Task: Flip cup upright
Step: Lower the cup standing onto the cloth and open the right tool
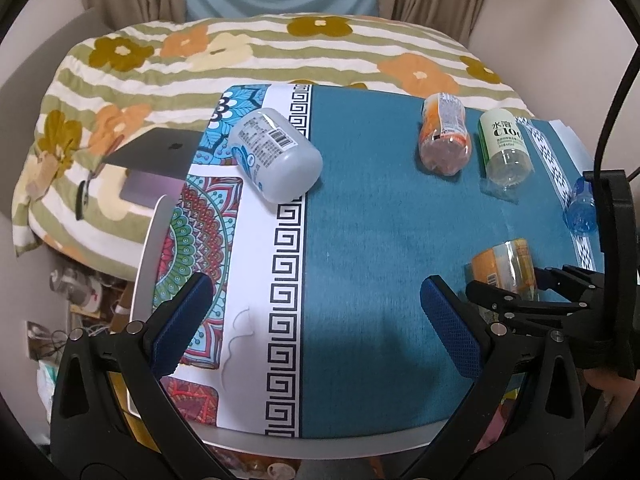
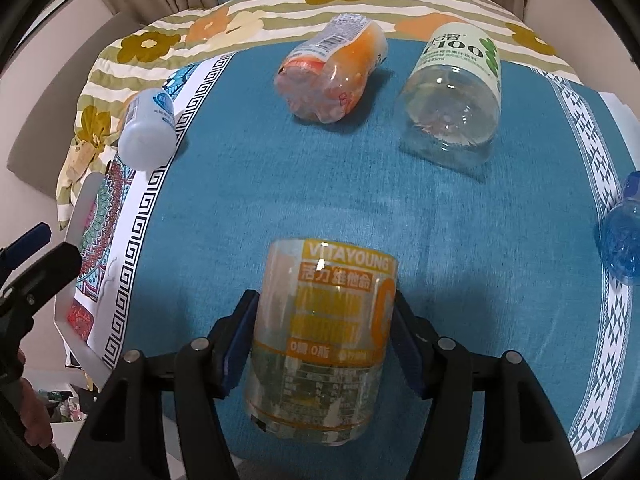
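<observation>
right gripper (image 2: 325,344) is clamped on the cup (image 2: 320,344), one blue pad pressed against each side of its clear wall, at the near edge of the teal cloth (image 2: 280,184). left gripper (image 1: 316,328) hangs over the near left part of the table with its fingers spread wide and nothing between them. surroundings: a white bottle (image 1: 276,156) lies on its side at the far left, across the greek-key border; an orange bottle (image 2: 332,76) lies on its side at far centre; a clear bottle with a pale green label (image 2: 456,100) lies just to its right, the two apart. a blue bottle (image 2: 622,236) lies at the right edge of the cloth. all four are well apart from the cup, and the cloth around it is bare. a floral quilt (image 1: 160,64) lies beyond the table, with a laptop (image 1: 160,152) at the far left. cup condition: transparent plastic with a yellow and orange printed label reading "vitayoung"; the closed base faces the right wrist camera and the far end points away across the table. whether it rests on the cloth or is lifted cannot be determined.
</observation>
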{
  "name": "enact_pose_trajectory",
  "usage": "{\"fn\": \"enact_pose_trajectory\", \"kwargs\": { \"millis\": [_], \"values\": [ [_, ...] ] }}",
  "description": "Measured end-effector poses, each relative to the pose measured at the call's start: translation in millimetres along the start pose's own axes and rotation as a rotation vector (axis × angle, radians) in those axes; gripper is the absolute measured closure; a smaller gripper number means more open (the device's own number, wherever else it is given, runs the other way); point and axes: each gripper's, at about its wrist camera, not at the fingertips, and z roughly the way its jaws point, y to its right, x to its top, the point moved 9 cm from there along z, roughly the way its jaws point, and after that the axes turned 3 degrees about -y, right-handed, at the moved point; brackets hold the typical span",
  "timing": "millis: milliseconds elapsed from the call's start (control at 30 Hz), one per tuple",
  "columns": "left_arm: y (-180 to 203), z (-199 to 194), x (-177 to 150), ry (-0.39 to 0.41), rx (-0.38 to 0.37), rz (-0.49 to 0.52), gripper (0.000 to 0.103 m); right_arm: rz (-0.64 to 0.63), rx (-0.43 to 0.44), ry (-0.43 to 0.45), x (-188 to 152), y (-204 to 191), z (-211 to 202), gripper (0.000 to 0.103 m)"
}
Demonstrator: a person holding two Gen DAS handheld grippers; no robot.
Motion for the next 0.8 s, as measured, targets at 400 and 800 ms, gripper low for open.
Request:
{"fn": "enact_pose_trajectory", "kwargs": {
  "millis": [400,800],
  "values": [
    [-3,-11,4,0.013,0.019,-0.013,0.0,0.016,0.035,0.033,-1,-4,-9,0.01],
    [46,-43,28,-0.008,0.013,0.03,0.0,0.03,0.012,0.13,-7,37,-86,0.001]
  ]
}}
